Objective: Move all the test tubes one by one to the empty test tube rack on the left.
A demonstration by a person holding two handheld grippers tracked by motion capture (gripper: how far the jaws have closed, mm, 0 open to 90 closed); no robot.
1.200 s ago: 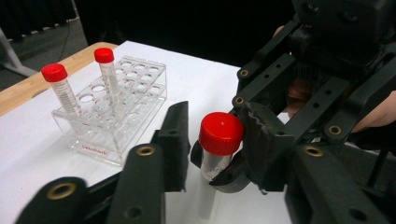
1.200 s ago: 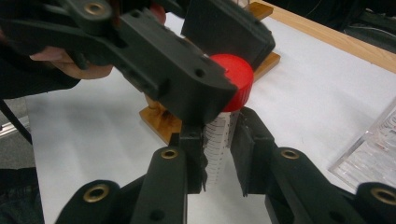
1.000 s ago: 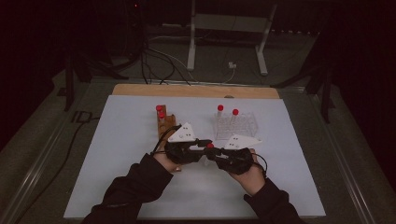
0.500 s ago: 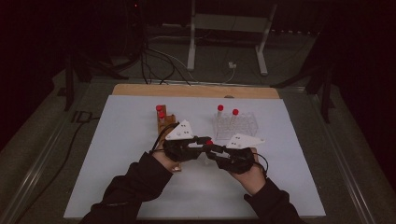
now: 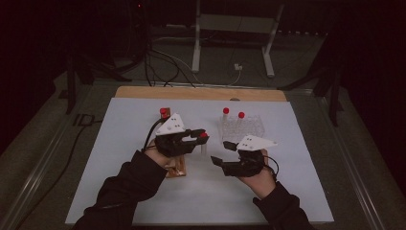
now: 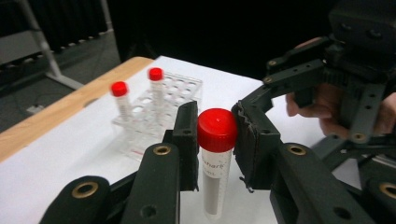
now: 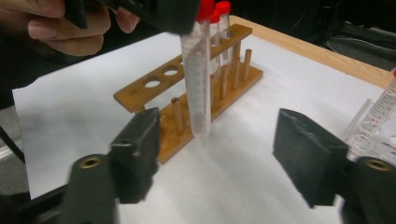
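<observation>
My left gripper [image 5: 203,139] is shut on the red cap of a clear tube [image 5: 203,147], which hangs upright just above the white sheet. In the left gripper view both pads clamp the cap [image 6: 217,129] and the tube's body [image 6: 214,186] hangs below. My right gripper [image 5: 221,152] stands open a little to the right of the tube. Its jaws have just been opening. In the right gripper view the tube [image 7: 198,84] hangs ahead of the spread jaws [image 7: 217,154], touching neither pad.
A wooden tube rack [image 7: 187,88] with pegs and holes lies under the left hand [image 5: 177,168], with red-capped tubes [image 5: 164,113] at its far end. A clear plastic rack [image 5: 246,127] with two red-capped tubes stands behind the right gripper. A wooden board edge [image 5: 201,93] borders the far side.
The right gripper's jaws have spread and come off the tube. The left gripper has risen slightly with the tube, and the two grippers now stand apart.
</observation>
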